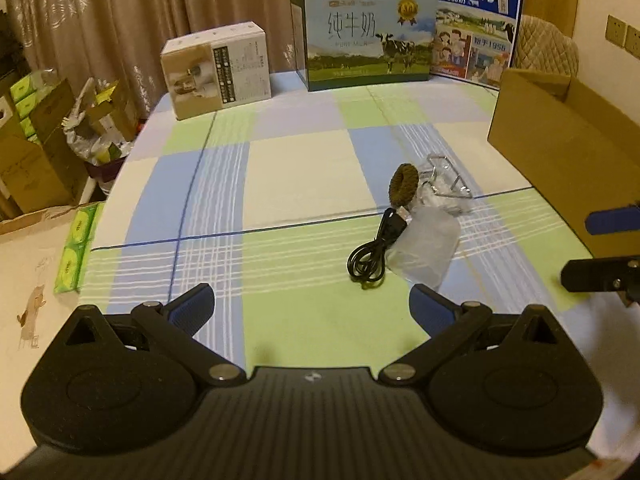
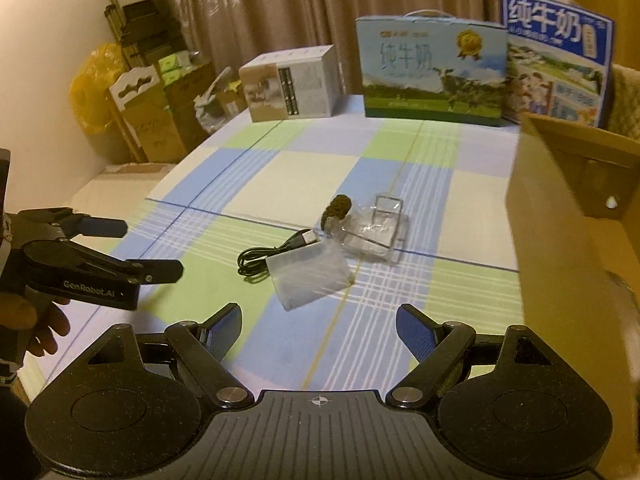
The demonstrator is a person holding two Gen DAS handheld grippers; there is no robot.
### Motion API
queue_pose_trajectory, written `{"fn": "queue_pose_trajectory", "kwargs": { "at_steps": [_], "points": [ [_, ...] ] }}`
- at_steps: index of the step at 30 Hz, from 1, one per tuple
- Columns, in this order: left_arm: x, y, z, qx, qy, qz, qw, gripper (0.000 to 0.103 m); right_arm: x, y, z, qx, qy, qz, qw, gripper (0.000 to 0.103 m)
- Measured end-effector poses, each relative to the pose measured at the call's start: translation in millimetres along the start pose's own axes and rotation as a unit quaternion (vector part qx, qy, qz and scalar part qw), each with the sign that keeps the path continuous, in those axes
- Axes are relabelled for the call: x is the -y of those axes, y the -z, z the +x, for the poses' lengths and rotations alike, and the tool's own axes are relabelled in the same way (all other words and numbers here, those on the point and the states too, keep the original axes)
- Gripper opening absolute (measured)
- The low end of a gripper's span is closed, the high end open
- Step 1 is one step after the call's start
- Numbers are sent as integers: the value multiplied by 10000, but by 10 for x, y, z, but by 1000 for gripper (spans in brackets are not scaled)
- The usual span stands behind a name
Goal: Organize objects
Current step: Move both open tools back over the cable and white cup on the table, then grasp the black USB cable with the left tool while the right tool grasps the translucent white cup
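On the checked tablecloth lie a coiled black USB cable, a frosted plastic pouch, a brown hair tie and a clear bag with a metal clip. My left gripper hovers open in front of the cable, nothing between its fingers. My right gripper is open just short of the pouch, empty too. An open cardboard box stands to the right of the small things.
Two milk cartons and a small white box line the table's far edge. Cardboard boxes and bags crowd the floor at left. A green tissue pack sits off the table's left edge.
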State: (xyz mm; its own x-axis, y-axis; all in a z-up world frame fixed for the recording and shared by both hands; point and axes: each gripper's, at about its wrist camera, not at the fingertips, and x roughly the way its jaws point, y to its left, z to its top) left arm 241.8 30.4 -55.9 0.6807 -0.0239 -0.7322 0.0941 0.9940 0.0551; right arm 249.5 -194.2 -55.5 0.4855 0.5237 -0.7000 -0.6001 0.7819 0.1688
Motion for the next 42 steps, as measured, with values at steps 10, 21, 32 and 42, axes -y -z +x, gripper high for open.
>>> {"fn": "queue_pose_trajectory", "kwargs": {
  "at_steps": [10, 21, 32, 42],
  "points": [
    [-211, -83, 423, -349, 320, -94, 9988, 102, 21, -167, 579, -234, -240, -276, 9991, 82],
    [-379, -242, 669, -500, 414, -257, 9976, 102, 35, -217, 1040, -411, -327, -821, 9952, 83],
    [-440, -256, 805, -567, 586, -130, 9966, 101, 33, -286, 1326, -600, -424, -947, 9928, 83],
    [-206, -249, 853, -515, 1039, 408, 9924, 86, 67, -269, 1098, -890, -82, -798, 9928, 70]
  ]
}}
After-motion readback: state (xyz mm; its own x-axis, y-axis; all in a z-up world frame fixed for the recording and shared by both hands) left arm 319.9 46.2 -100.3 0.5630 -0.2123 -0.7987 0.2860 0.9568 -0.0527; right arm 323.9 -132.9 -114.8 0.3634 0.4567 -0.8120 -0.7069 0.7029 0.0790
